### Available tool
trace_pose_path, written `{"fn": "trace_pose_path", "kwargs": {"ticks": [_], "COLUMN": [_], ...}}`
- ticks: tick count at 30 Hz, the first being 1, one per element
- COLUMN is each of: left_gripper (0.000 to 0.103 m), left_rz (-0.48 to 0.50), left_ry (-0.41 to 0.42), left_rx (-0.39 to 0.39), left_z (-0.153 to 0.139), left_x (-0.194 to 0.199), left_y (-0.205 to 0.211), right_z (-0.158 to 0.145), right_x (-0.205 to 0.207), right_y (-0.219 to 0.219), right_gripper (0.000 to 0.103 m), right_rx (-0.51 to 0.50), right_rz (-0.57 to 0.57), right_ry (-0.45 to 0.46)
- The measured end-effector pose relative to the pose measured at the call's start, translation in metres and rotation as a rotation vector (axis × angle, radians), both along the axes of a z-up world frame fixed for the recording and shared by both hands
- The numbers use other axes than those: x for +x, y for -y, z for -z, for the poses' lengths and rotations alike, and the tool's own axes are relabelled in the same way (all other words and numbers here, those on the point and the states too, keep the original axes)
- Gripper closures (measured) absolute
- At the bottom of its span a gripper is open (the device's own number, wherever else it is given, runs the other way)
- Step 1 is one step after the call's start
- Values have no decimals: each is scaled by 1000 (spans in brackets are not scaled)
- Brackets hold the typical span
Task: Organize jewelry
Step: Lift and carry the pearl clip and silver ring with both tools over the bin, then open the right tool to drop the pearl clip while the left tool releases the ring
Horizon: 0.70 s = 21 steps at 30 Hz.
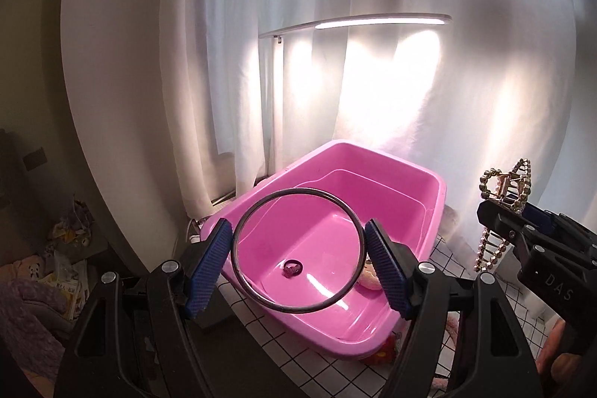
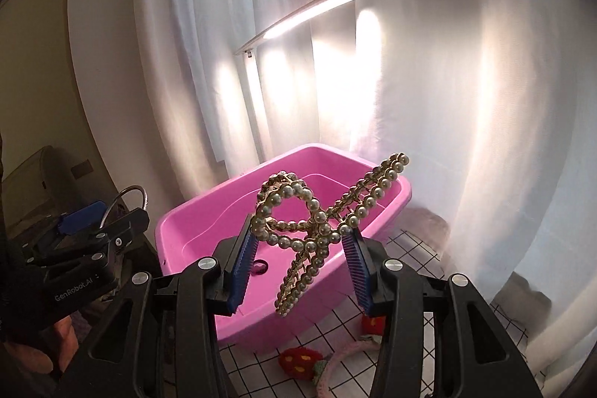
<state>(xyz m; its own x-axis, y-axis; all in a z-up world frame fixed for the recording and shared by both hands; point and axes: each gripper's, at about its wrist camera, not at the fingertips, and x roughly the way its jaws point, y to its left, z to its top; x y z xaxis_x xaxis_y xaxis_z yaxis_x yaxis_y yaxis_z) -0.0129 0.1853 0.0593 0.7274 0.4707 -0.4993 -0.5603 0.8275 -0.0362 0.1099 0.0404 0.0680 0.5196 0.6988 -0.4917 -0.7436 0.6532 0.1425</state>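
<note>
Both tools carry their loads toward the pink tub [image 1: 421, 174], presumably so the jewelry can be dropped in together. The left tool [image 1: 298, 254] is clenched across a dark bangle [image 1: 298, 250], held flat-on between its blue pads above the tub's near rim. The right tool [image 2: 298, 245] grips a pearl hair claw [image 2: 321, 211] by its looped end, its prongs hanging free. Both tools tilt downward over the gridded desk [image 2: 410, 248], side by side. A small dark piece [image 1: 291, 267] already lies in the tub.

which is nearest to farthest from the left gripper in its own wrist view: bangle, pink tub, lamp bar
1. bangle, held between the left gripper's pads
2. pink tub, just ahead, below
3. lamp bar, high at the curtain behind the tub
</note>
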Motion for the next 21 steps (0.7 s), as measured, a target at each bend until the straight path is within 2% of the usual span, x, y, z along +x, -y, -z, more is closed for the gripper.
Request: {"fn": "trace_pose_path", "kwargs": {"ticks": [5,10,15,21], "left_gripper": [32,32,32,32], "left_rz": [28,37,24,19], "left_ry": [-43,-121,-194,-273], "left_rx": [-37,-80,-108,-132], "left_z": [13,34,53,70], "left_x": [34,66,88,107], "left_y": [-40,-70,-86,-98], "right_z": [9,30,53,74], "right_x": [29,61,84,100], "right_y": [-53,-95,-113,-127], "right_gripper": [59,59,59,59], "right_rx": [-41,-121,-183,-282], "right_rz": [-13,-34,-27,4], "right_ry": [-45,-129,-215,-269]}}
